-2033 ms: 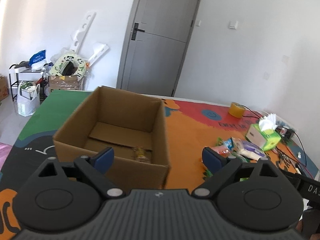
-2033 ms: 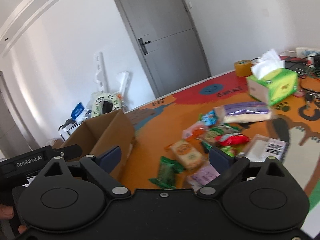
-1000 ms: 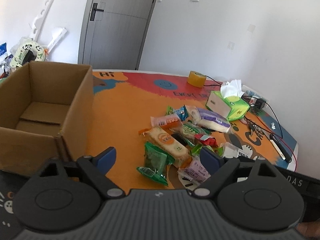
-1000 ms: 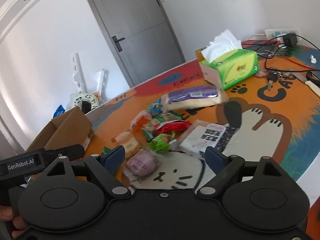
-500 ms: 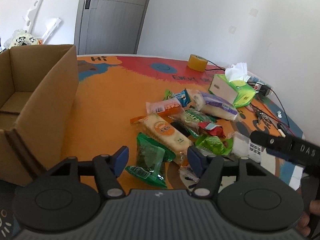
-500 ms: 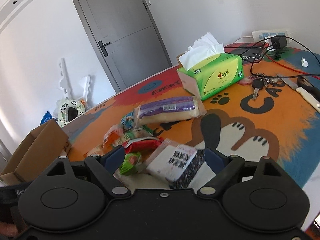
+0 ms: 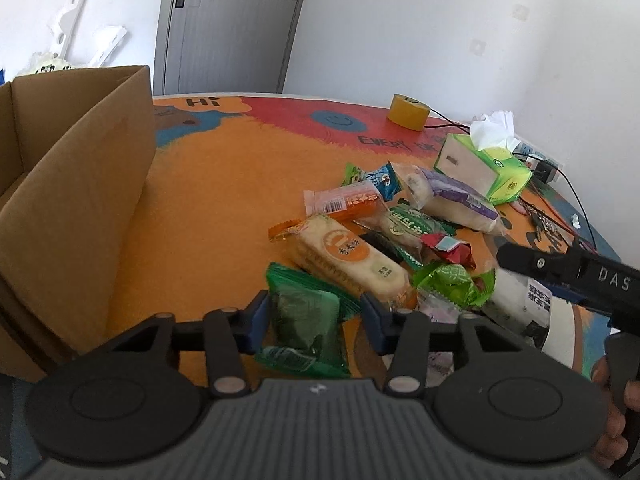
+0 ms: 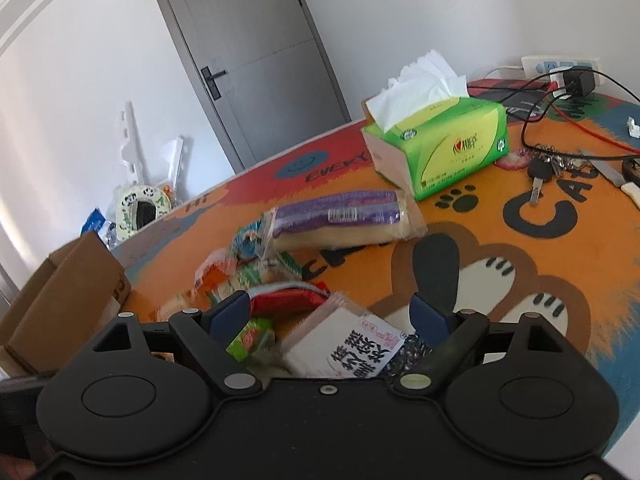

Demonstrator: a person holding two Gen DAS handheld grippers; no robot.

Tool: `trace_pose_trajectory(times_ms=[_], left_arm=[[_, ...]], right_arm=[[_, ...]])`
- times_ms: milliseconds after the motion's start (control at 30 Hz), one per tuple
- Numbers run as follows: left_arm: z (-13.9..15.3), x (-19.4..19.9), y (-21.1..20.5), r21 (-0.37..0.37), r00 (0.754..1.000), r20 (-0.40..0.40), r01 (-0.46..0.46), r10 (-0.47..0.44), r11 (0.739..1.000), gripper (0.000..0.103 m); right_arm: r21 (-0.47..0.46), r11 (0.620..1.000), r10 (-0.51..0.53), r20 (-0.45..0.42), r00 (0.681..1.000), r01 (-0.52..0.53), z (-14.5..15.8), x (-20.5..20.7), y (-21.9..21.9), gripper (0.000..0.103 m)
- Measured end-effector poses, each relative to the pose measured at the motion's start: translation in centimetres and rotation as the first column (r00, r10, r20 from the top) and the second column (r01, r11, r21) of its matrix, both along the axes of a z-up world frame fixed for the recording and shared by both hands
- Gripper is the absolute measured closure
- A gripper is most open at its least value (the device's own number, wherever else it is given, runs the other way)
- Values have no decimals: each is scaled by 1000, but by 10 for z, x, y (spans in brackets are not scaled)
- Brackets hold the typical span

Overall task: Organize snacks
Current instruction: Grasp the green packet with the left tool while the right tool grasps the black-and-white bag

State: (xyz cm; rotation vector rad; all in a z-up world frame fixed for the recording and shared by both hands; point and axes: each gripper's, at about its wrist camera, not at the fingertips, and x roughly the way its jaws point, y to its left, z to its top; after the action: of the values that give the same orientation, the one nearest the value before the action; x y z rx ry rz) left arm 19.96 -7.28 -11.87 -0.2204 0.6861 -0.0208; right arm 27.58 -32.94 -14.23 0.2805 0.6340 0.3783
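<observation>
A pile of snack packets lies on the orange mat. My left gripper [image 7: 314, 322] is partly closed with its fingers on either side of a dark green packet [image 7: 306, 324]; I cannot tell if they press it. Beyond it lie a long biscuit pack [image 7: 348, 258], a purple-and-white bread pack [image 7: 448, 196] and a light green candy bag [image 7: 450, 282]. The open cardboard box [image 7: 76, 200] stands at the left. My right gripper [image 8: 330, 312] is open and empty, straddling a white packet with black print [image 8: 352, 350] and a red packet [image 8: 286, 300]. The bread pack also shows in the right wrist view [image 8: 340, 216].
A green tissue box [image 8: 440, 142] stands at the back right, with keys [image 8: 540, 168], cables and a power strip [image 8: 560, 66] behind it. A yellow tape roll [image 7: 408, 112] sits at the far edge. The right gripper's body [image 7: 572, 272] reaches in from the right in the left wrist view.
My left gripper swung from the box to the snack pile, lowered and narrowed around the dark green packet. My right gripper moved right and down over the white packet.
</observation>
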Motion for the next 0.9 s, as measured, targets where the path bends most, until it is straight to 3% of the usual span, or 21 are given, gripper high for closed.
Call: trace_pose_trajectory(times_ms=[167, 300, 400, 433, 900], left_arm=[[-2, -5, 0, 1, 1000, 13, 13, -13, 1000, 70], [-2, -11, 0, 6, 1000, 23, 15, -15, 1000, 71], [-2, -16, 0, 1, 999, 27, 18, -18, 1000, 71], [-2, -18, 1, -4, 1000, 27, 16, -16, 1000, 71], [23, -44, 11, -23, 995, 97, 4, -2, 1000, 71]], right_arm=[[4, 1000, 21, -35, 999, -21, -9, -10, 3, 20], [-40, 998, 39, -18, 999, -39, -10, -20, 10, 21], [-104, 994, 39, -6, 999, -39, -9, -26, 16, 40], [-126, 992, 31, -2, 1000, -31, -9, -27, 16, 52], [-37, 999, 25, -7, 1000, -26, 2, -50, 4, 57]])
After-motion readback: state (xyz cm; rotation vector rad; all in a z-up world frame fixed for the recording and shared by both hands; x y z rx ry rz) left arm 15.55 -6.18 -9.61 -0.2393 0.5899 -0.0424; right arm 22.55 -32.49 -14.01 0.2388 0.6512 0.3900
